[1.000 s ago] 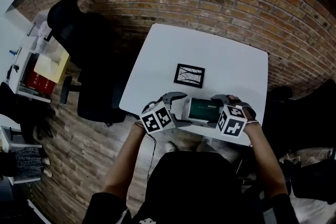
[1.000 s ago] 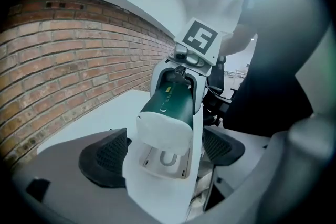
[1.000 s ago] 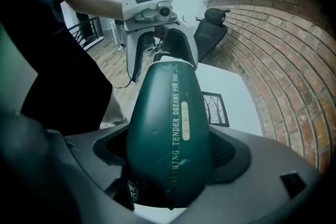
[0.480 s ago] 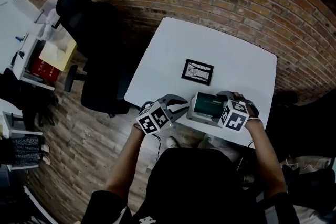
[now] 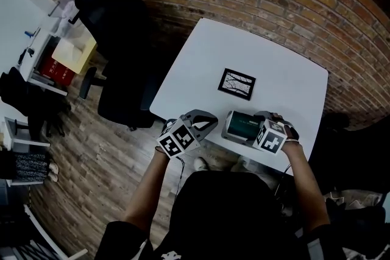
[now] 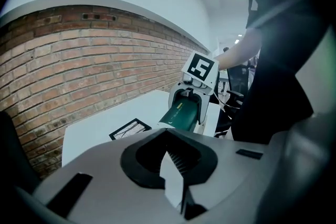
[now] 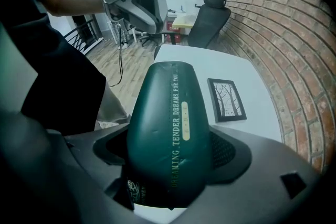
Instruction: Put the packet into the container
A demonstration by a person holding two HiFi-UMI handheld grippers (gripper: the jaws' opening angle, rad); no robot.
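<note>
The left gripper (image 6: 173, 168) is out of it! A second ago its jaws stood wide, right up against the free end of the packet (image 5: 241, 126). Now they have just been closing and meet tip to tip with nothing between them. The gripper itself sits off to the side at the near edge of the table (image 5: 268, 64), apart from the packet.

That leaves the whole job to the right gripper (image 7: 171, 150), and it looks up to it. Its jaws stand wide, one pad on each flank of the dark green packet, clamped on the end nearest its camera. The handover reads as done, so the carry to the container falls to the right hand alone. No view shows anything that can be called the container for certain, though. The only other thing on the white top is a flat black-framed picture (image 5: 236, 83), well apart from the packet toward the middle of the table.

Now the packet itself. It sits over the table's near edge, just in front of the person. Its long axis runs straight out along the right gripper's jaws, with gold lettering down its length. In the head view that line lies across the picture, free end toward the left gripper. In the left gripper view the free end slants down toward the tabletop. Whether it touches the surface cannot be told.
</note>
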